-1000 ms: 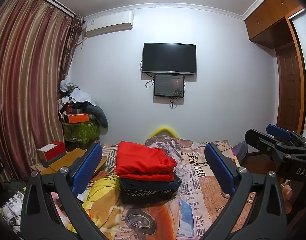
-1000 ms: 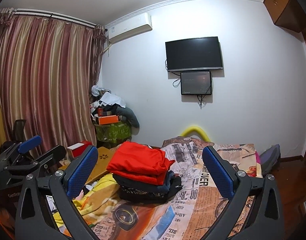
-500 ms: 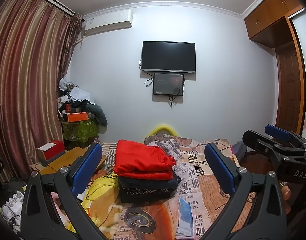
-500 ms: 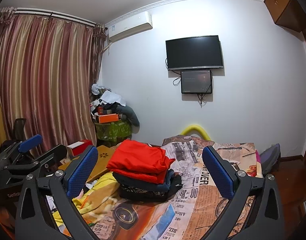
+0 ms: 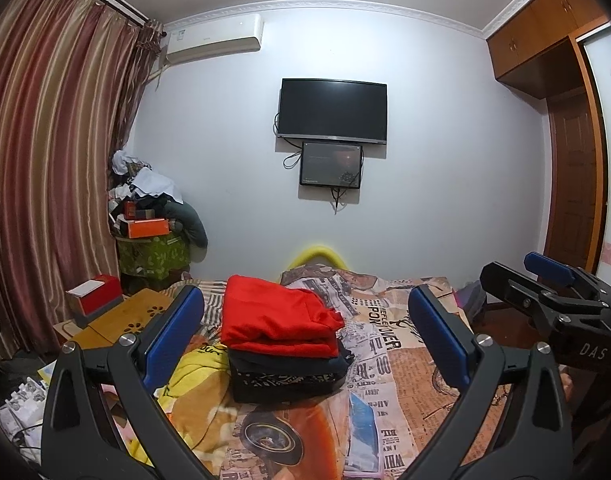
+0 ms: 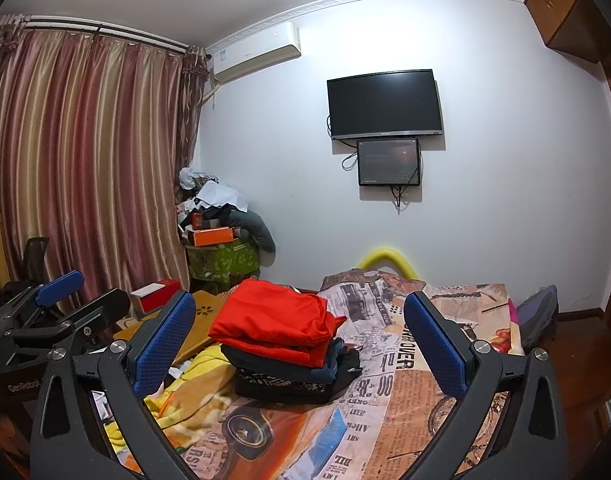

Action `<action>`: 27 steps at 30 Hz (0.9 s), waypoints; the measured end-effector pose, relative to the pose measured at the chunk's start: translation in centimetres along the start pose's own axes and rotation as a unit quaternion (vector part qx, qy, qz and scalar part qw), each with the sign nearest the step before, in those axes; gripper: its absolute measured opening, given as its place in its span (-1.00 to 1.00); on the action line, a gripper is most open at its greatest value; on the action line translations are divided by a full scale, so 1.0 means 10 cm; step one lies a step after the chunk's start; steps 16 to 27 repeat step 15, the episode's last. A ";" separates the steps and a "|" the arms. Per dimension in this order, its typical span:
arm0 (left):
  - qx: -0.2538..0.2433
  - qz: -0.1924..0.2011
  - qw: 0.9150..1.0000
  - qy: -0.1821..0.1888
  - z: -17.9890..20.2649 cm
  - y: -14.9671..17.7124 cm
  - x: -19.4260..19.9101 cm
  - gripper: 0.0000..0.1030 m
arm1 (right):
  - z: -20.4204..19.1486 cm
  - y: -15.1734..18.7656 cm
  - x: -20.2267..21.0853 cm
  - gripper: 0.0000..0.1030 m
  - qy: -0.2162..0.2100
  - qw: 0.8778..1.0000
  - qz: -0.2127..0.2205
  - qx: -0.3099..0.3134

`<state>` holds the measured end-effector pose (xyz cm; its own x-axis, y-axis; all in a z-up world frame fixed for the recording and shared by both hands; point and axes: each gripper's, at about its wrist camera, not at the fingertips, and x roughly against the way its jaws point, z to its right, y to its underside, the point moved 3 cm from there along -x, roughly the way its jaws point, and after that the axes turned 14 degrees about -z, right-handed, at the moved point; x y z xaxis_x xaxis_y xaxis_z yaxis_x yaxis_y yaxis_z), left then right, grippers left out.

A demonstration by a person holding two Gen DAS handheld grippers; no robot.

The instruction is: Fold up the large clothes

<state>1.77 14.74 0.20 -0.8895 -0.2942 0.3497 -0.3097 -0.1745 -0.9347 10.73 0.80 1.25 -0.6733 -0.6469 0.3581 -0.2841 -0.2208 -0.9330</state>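
Both of my tools hang above the bed (image 5: 409,380), level and pointed at the far wall, and neither one carries anything. My left gripper (image 5: 305,340) has its blue-padded fingers (image 5: 173,336) spread wide apart, with nothing but air between them. My right gripper (image 6: 301,340) is the same, its fingers (image 6: 437,348) splayed and bare. In the left view the right tool shows at the far right edge; in the right view the left tool sits at the far left edge, so the two are side by side and well apart.

The stack of folded clothes (image 5: 281,348) lies on the bed ahead of me, roughly midway between each pair of pads as I look along them, but beyond the tips and not touched. On top is a red garment (image 6: 273,324), folded into a thick slab. Under it are darker folded pieces, the lowest black with a pale pattern along its edge. A loose yellow garment (image 5: 193,372) lies crumpled on the bed just left of the stack, against its lower corner.

The bed wears a cover printed like old newspapers. Left of it a low wooden worktop (image 5: 121,320) carries a red box (image 5: 95,298). On the far wall hangs a dark television (image 6: 385,104) with a smaller screen just below it, and striped curtains (image 6: 85,160) fill the left side
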 end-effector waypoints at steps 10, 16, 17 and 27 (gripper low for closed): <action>-0.004 0.000 1.000 0.002 0.02 0.01 -0.01 0.99 | 0.00 0.01 -0.02 1.00 0.002 1.000 -0.004 -0.001; -0.003 -0.004 1.000 0.003 0.04 0.02 -0.01 0.99 | 0.02 0.01 -0.03 1.00 0.003 1.000 -0.006 -0.002; -0.003 -0.004 1.000 0.003 0.04 0.02 -0.01 0.99 | 0.02 0.01 -0.03 1.00 0.003 1.000 -0.006 -0.002; -0.003 -0.004 1.000 0.003 0.04 0.02 -0.01 0.99 | 0.02 0.01 -0.03 1.00 0.003 1.000 -0.006 -0.002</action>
